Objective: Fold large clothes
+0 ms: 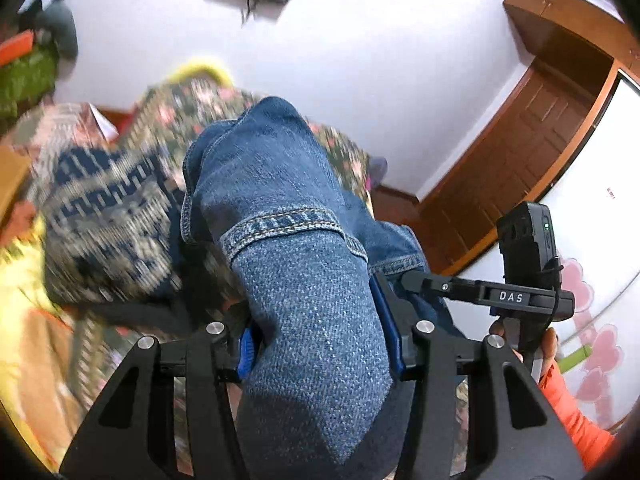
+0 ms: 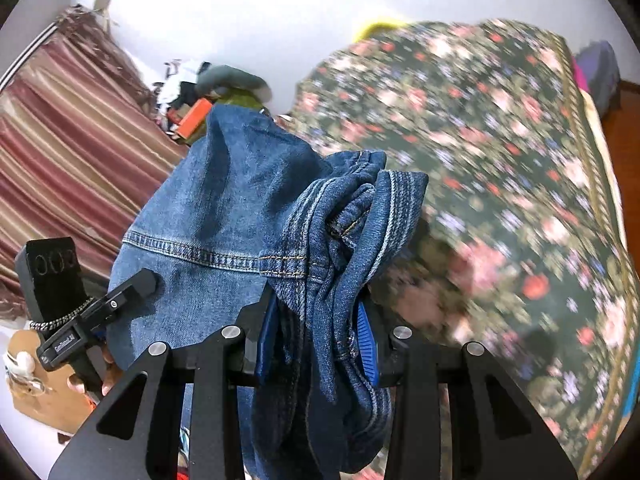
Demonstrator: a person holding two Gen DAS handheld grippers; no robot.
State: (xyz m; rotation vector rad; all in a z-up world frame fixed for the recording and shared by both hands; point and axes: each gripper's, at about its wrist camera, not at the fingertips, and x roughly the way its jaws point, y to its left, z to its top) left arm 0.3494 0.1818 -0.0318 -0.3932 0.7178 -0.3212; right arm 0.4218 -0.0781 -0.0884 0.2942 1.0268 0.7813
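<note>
Jeans (image 1: 304, 320), one pair, in two grippers' clamped jaws.

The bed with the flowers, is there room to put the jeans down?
Yes: the flowered bedspread looks bare between the jeans and its far bordered edge. It is crowded on the other side, where a patterned cloth lies heaped beside the jeans.

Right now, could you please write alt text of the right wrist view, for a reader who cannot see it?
The right hand-held gripper is shut on a bunched fold of blue jeans, lifted above a blurred floral bedspread. Part of the left hand-held gripper shows at the left edge against the denim, with a striped curtain behind it.
</note>
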